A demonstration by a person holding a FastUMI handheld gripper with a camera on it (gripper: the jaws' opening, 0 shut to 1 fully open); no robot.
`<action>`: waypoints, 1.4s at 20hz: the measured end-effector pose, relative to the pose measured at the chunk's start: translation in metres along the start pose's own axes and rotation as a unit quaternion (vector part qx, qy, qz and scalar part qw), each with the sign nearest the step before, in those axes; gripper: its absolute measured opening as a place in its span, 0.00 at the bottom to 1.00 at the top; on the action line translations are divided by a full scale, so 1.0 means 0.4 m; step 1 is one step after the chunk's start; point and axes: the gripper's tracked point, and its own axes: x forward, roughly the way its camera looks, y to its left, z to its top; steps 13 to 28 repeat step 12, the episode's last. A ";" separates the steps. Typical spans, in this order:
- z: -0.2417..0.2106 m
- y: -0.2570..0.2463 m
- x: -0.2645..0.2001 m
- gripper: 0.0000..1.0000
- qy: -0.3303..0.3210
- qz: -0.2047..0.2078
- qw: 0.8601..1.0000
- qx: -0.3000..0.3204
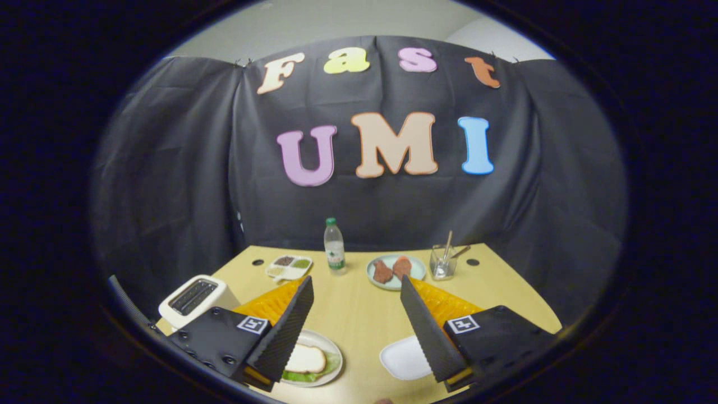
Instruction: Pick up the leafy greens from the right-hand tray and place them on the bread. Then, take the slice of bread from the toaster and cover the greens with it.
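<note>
My gripper is open, raised above the wooden table, with nothing between its fingers. Below the left finger a white plate holds a slice of bread lying on top of leafy greens, whose green edge shows under it. Beside the right finger lies a small white tray with a bare surface. A white toaster stands to the left of the left finger, slots facing up; I cannot see bread in them.
Along the far side of the table stand a sectioned dish of seasonings, a clear bottle with a green cap, a pale green plate with meat pieces and a glass with utensils. Black cloth walls in the table.
</note>
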 end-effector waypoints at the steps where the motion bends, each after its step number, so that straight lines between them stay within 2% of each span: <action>1: 0.029 -0.003 -0.017 0.99 -0.017 0.001 1.000 0.004; 6: 0.096 -0.064 -0.072 0.99 -0.056 -0.015 0.998 0.022; 12: 0.075 -0.122 -0.117 0.99 -0.042 -0.034 0.998 0.028; 28: 0.075 -0.122 -0.117 0.99 -0.042 -0.034 0.998 0.028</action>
